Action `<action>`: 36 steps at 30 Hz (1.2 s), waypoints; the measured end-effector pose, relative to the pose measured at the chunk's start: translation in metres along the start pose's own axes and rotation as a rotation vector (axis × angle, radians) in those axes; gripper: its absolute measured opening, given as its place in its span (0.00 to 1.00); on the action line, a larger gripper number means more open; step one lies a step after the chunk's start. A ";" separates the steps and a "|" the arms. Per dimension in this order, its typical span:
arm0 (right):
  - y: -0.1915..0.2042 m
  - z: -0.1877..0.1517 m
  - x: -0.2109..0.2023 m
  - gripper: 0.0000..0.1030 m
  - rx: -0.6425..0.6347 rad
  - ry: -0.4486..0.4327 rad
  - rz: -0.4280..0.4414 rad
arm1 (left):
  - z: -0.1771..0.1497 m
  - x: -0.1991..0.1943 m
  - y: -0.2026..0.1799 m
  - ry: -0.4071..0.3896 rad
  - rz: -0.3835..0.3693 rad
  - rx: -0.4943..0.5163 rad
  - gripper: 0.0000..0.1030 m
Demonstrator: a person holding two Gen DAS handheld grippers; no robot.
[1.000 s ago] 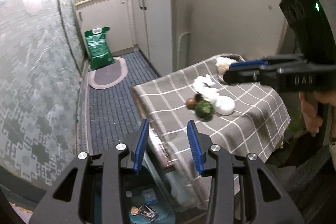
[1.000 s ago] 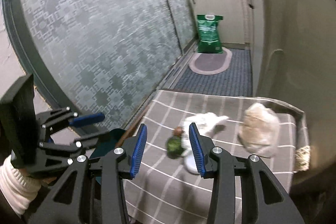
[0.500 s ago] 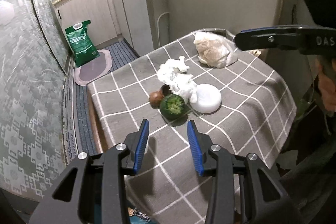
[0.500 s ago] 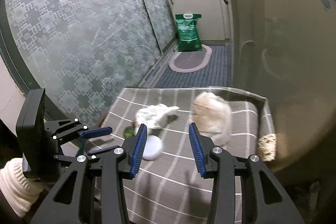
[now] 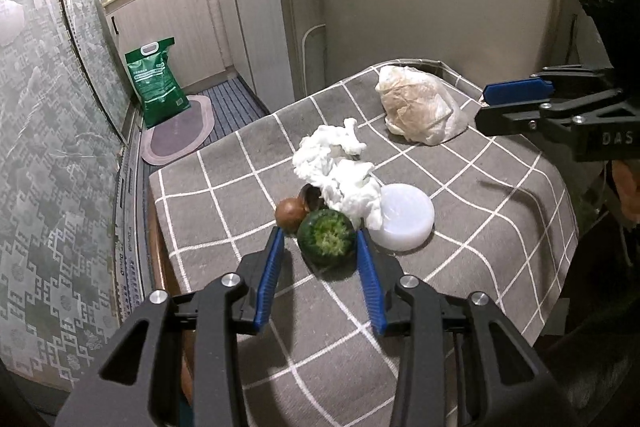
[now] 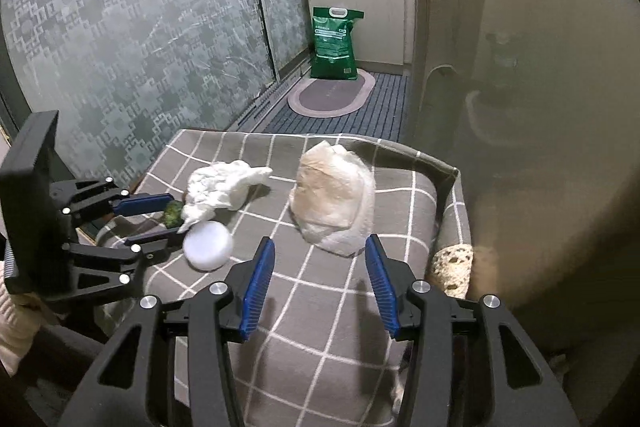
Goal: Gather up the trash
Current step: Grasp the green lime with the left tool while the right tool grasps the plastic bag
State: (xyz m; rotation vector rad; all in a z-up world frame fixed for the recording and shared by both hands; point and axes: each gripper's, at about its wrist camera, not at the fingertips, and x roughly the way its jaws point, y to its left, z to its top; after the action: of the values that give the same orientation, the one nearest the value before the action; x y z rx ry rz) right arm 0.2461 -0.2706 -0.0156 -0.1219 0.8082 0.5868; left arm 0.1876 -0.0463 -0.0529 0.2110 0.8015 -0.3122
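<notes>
On a small table with a grey checked cloth (image 5: 500, 203) lie a green round fruit rind (image 5: 327, 237), two brown shells (image 5: 290, 213), crumpled white tissue (image 5: 340, 167), a white round lid (image 5: 404, 217) and a crumpled plastic bag (image 5: 418, 107). My left gripper (image 5: 320, 239) is open, its blue fingers on either side of the green rind. My right gripper (image 6: 318, 247) is open and empty, just in front of the plastic bag (image 6: 334, 197). The tissue (image 6: 224, 189) and lid (image 6: 208, 245) lie to its left.
A pale cabinet or fridge (image 5: 440, 7) stands close behind the table. A green sack (image 5: 156, 83) and an oval mat (image 5: 176, 137) are on the floor beyond. A frosted glass door (image 6: 140, 27) runs along the left. A crochet pad (image 6: 452, 265) hangs at the table's right edge.
My left gripper has moved forward and down over the table until its fingers flank the green rind. My right gripper has moved right and closer to the plastic bag.
</notes>
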 end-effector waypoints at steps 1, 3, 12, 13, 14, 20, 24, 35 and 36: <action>-0.002 0.001 0.002 0.48 -0.004 0.003 -0.009 | 0.000 0.001 0.000 -0.001 -0.003 0.000 0.32; -0.004 0.002 0.005 0.48 -0.012 0.008 -0.023 | 0.001 0.002 -0.001 -0.001 -0.008 0.003 0.29; -0.008 0.003 0.021 0.48 -0.053 0.037 -0.063 | -0.004 -0.005 0.002 -0.001 -0.021 -0.002 0.27; -0.007 0.005 0.022 0.48 -0.056 0.032 -0.067 | -0.005 -0.006 0.003 -0.001 -0.022 -0.003 0.27; -0.007 0.005 0.023 0.48 -0.055 0.032 -0.069 | -0.005 -0.007 0.003 -0.001 -0.020 -0.003 0.27; -0.002 0.010 0.032 0.42 -0.066 0.045 -0.075 | -0.009 -0.017 0.014 -0.018 -0.020 -0.027 0.27; 0.006 0.012 0.041 0.21 -0.085 0.074 -0.086 | -0.012 -0.025 0.023 -0.026 -0.014 -0.045 0.27; 0.033 0.036 0.019 0.03 -0.095 -0.003 -0.094 | -0.024 -0.044 0.047 -0.044 0.010 -0.090 0.27; 0.036 0.039 0.017 0.03 -0.096 -0.011 -0.087 | -0.026 -0.046 0.050 -0.046 0.012 -0.097 0.27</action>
State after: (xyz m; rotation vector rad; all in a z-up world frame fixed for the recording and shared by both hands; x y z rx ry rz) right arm 0.2610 -0.2202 0.0032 -0.2409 0.7601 0.5435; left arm 0.1581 0.0174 -0.0333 0.1174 0.7675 -0.2650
